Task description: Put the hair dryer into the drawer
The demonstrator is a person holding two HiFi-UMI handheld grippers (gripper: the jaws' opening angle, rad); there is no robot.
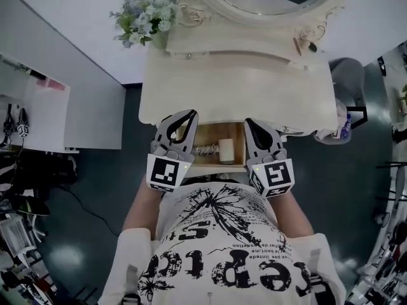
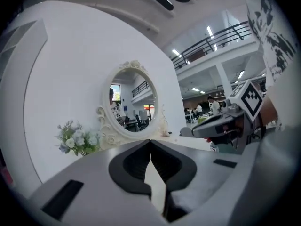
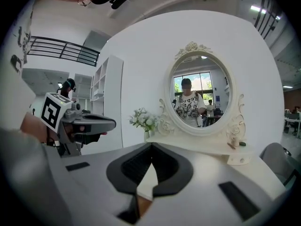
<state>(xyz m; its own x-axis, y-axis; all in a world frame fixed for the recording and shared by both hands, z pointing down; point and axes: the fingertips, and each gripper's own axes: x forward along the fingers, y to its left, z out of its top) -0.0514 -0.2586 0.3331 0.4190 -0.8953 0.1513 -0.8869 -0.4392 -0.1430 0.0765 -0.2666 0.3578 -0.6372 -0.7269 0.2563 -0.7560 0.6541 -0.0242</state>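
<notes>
Both of your grippers are up in front of you at the front edge of the dressing table [image 1: 191, 88], side by side, with the open drawer [image 1: 236, 132] showing in the gap between them. Your left gripper [image 1: 191, 114] is closed all the way. In its own view the two jaws meet in a thin line with nothing pinched between them. Same story for your right gripper [image 1: 249, 123]: tips together, not holding a thing. From the head view, the hair dryer [image 1: 226, 150] looks to be down inside the drawer, a pale blocky shape on the wooden bottom with a coiled cord [image 1: 205, 150] just to its left. The grippers cover the drawer's sides though, so I can't make out its whole shape. Neither gripper is touching it. Both grippers point roughly level toward the oval mirror [image 3: 200, 91] with its ornate cream frame, and a bunch of pale flowers [image 1: 145, 18] sits at the table's back left corner, just left of the mirror. Each gripper also shows up off to the side in the other's view, marker cube on top.
</notes>
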